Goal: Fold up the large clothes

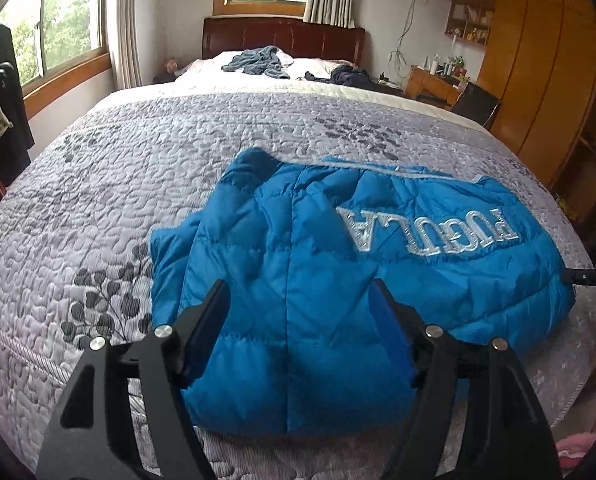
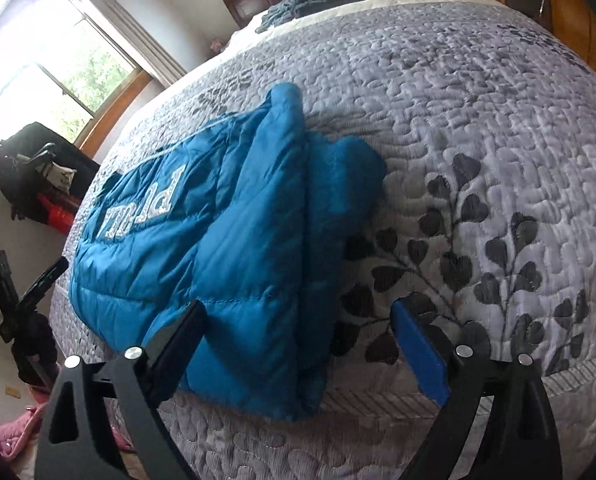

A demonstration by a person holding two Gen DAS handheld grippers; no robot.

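From the left wrist view, the blue padded jacket (image 1: 338, 264) lies folded into a thick bundle near the foot of the bed, on the grey leaf-patterned quilt (image 1: 98, 200), with its silver lettering upside down toward the far side. The left gripper (image 1: 300, 320) hangs just over the bundle's near edge, its fingers spread wide with nothing between them; it looks placed to either press the puffy layers flat or take hold of the hem. Up by the headboard, a heap of loose clothes (image 1: 258, 62) waits, likely next in line. From the right wrist view, the jacket (image 2: 202, 240) shows its folded side, the layers stacked and a sleeve or flap bulging out along the quilt (image 2: 458, 120). The right gripper (image 2: 298, 320) sits low at the bundle's near corner, fingers likewise wide apart and holding nothing, one finger over the blue fabric and the other over bare quilt. I judge the fold nearly complete.
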